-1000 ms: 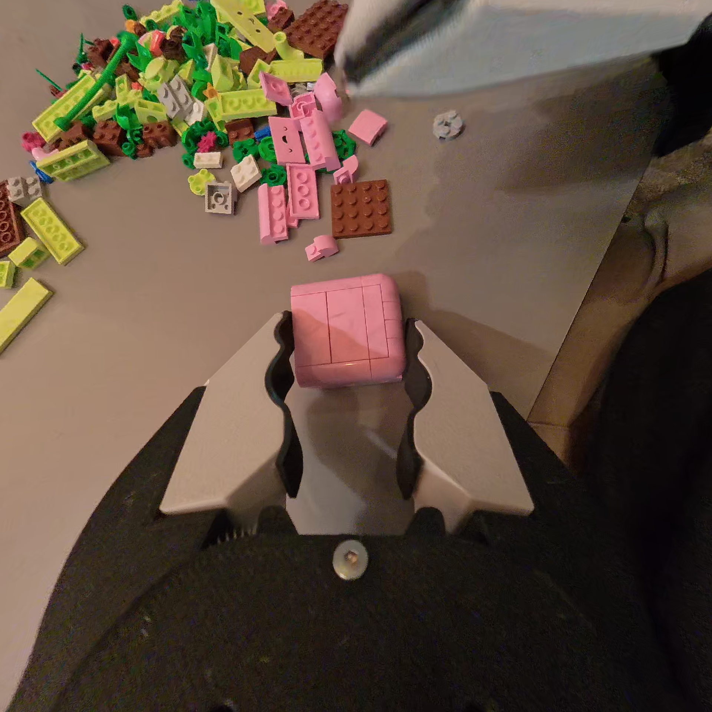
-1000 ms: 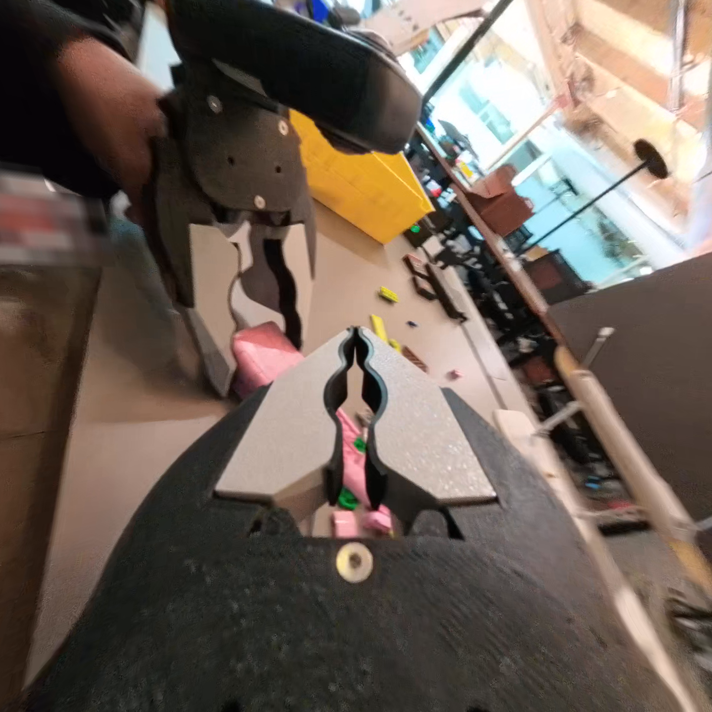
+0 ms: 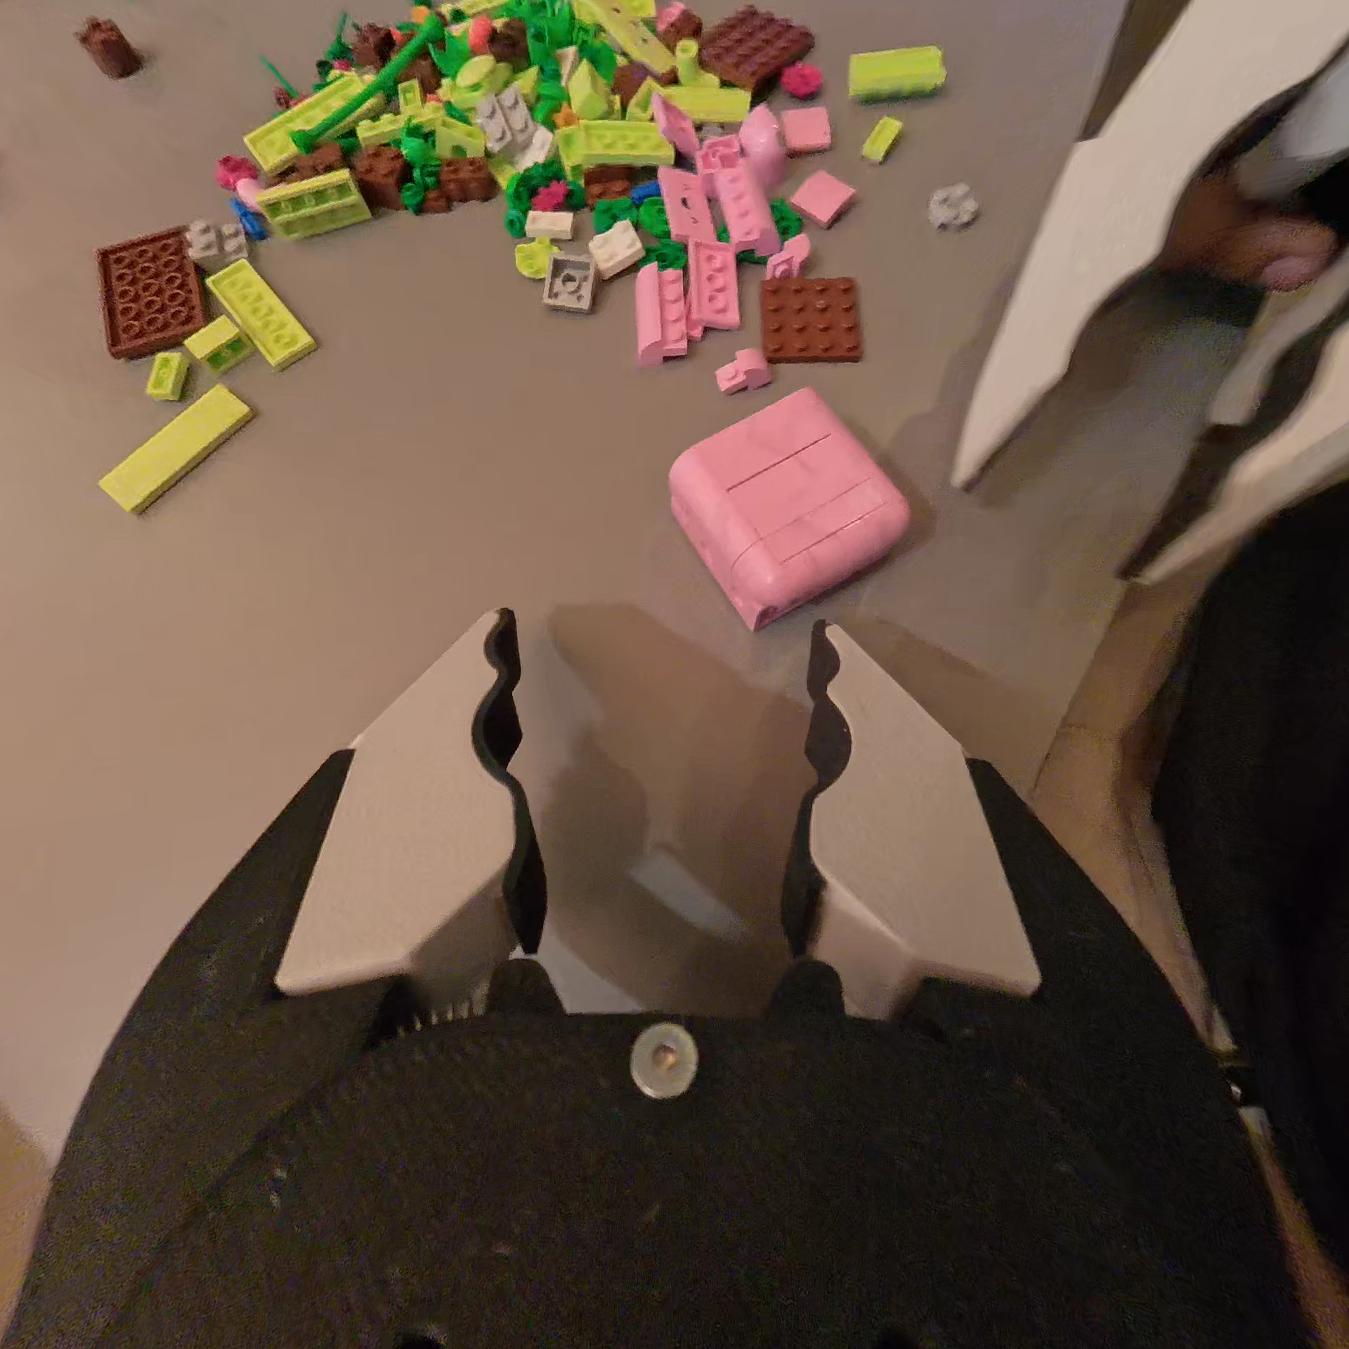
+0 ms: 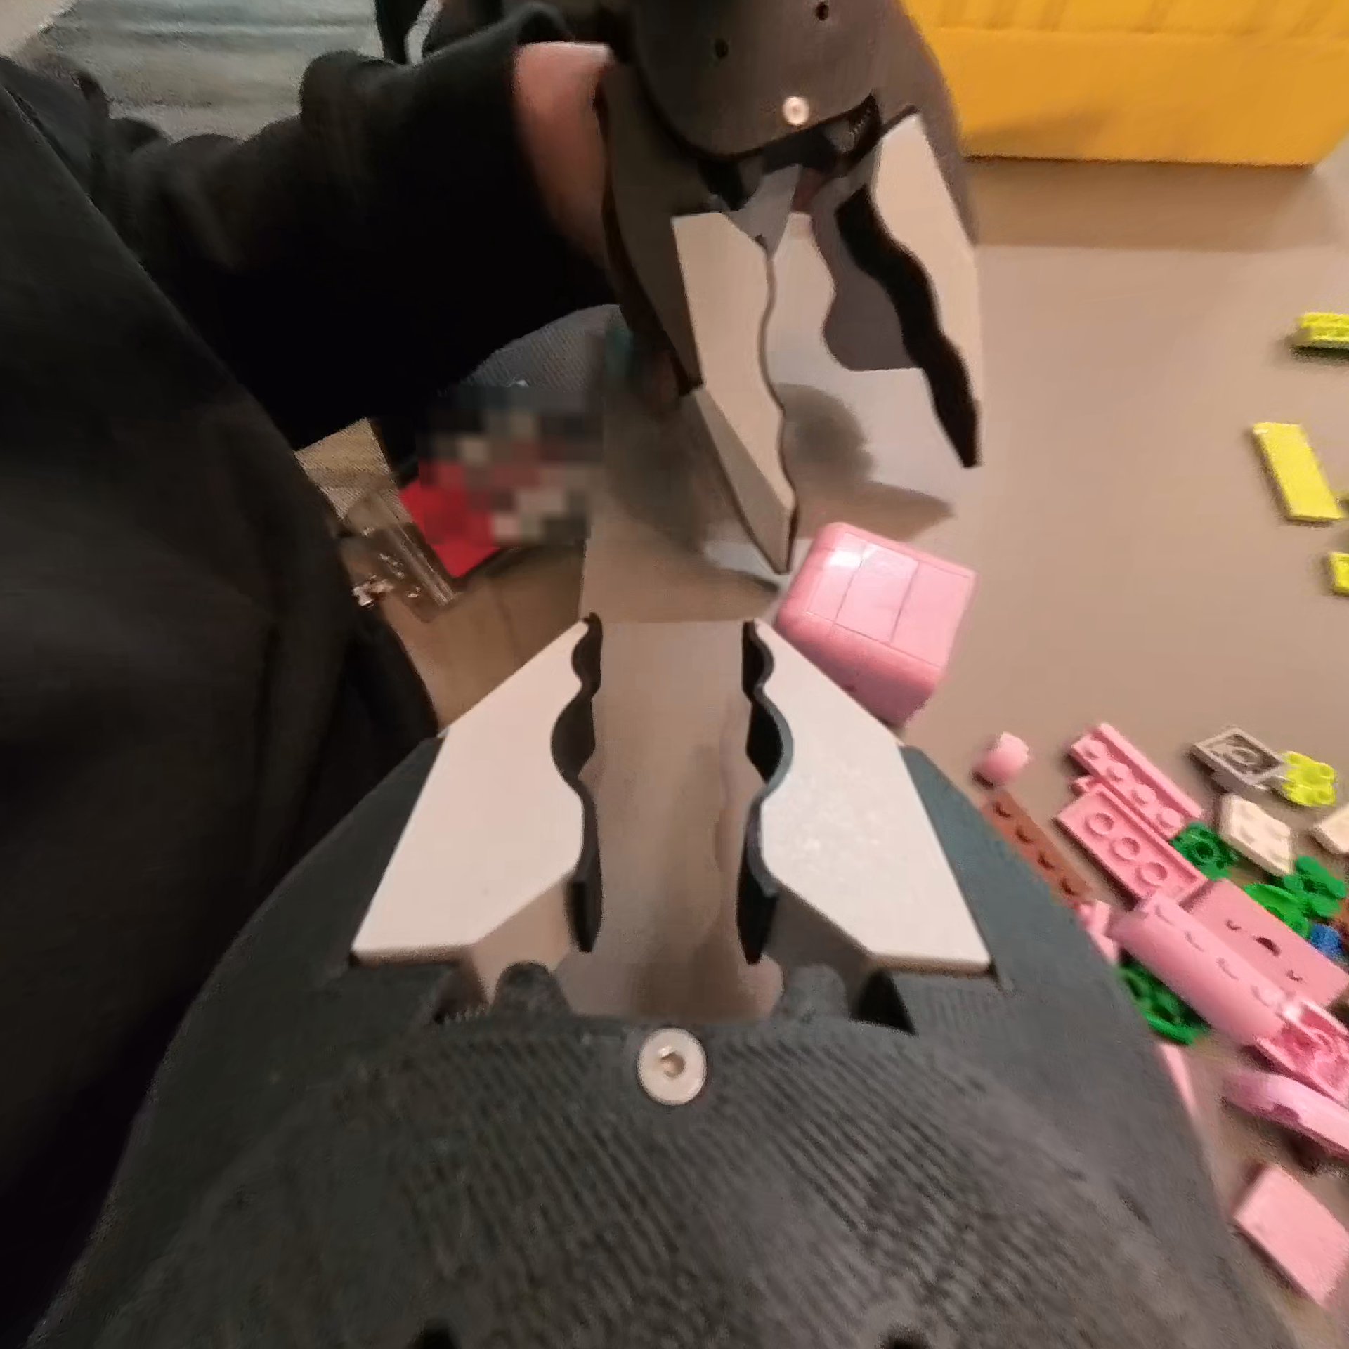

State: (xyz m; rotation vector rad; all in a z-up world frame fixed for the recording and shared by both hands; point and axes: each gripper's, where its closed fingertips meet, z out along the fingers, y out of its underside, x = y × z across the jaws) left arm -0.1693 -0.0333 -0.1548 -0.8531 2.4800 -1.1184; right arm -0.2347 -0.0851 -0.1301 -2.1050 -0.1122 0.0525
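Observation:
A pink rounded block built of bricks (image 3: 788, 504) lies on the grey table, free of both grippers. My left gripper (image 3: 660, 628) is open and empty, its fingertips just short of the block's near corner. In the right wrist view this gripper (image 4: 876, 504) hangs open just above the block (image 4: 876, 628). My right gripper (image 4: 671, 628) is open and empty, and the block sits just past its right fingertip. In the left wrist view it (image 3: 1051, 525) shows to the right of the block.
A pile of loose bricks (image 3: 511, 146) in green, lime, brown and pink lies beyond the block, with pink plates (image 4: 1168, 876) nearest. A brown square plate (image 3: 810, 317) sits close by. The table edge (image 3: 1058, 730) runs on the right. A yellow bin (image 4: 1095, 73) stands behind. About 10 cm separates my right fingertips from the brown square plate (image 3: 810, 317).
My left gripper has let go of the pink block and drawn back; the block now lies turned on the table. My right gripper has opened and swung round toward the block.

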